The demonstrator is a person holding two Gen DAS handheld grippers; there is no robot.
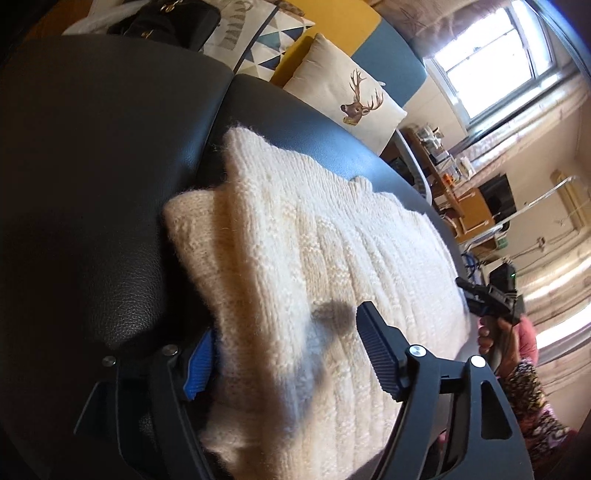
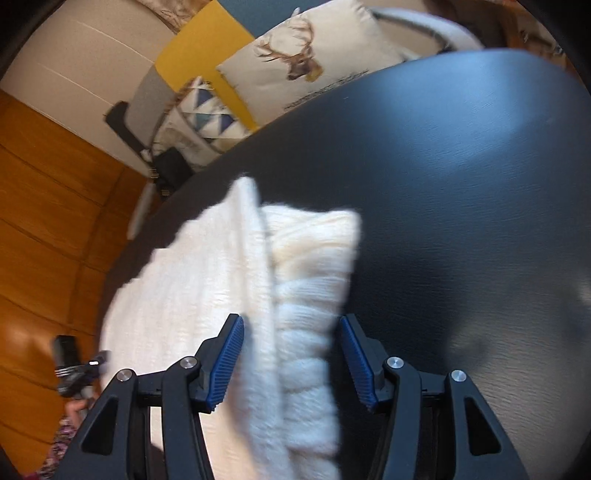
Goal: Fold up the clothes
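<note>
A cream knit sweater (image 1: 303,236) lies partly folded on a black leather surface (image 1: 92,166). In the left wrist view my left gripper (image 1: 286,321) stands open and straddles the sweater's near edge. The knit covers part of its left blue pad (image 1: 199,365), and the right finger (image 1: 376,354) rests above the fabric. In the right wrist view my right gripper (image 2: 290,318) is open, with a thick folded ridge of the sweater (image 2: 303,332) filling most of the gap between its pads. Each gripper shows in the other's view: the right gripper (image 1: 484,295) at the sweater's far edge, the left gripper (image 2: 79,369) at lower left.
A deer-print cushion (image 1: 351,96) and a triangle-pattern cushion (image 1: 269,44) lie behind the black surface, beside a black bag (image 1: 166,18). Bare black leather (image 2: 461,203) stretches to the right of the sweater. A hand (image 1: 491,339) in a patterned sleeve holds the right gripper. A wooden floor (image 2: 44,221) lies beyond the surface's edge.
</note>
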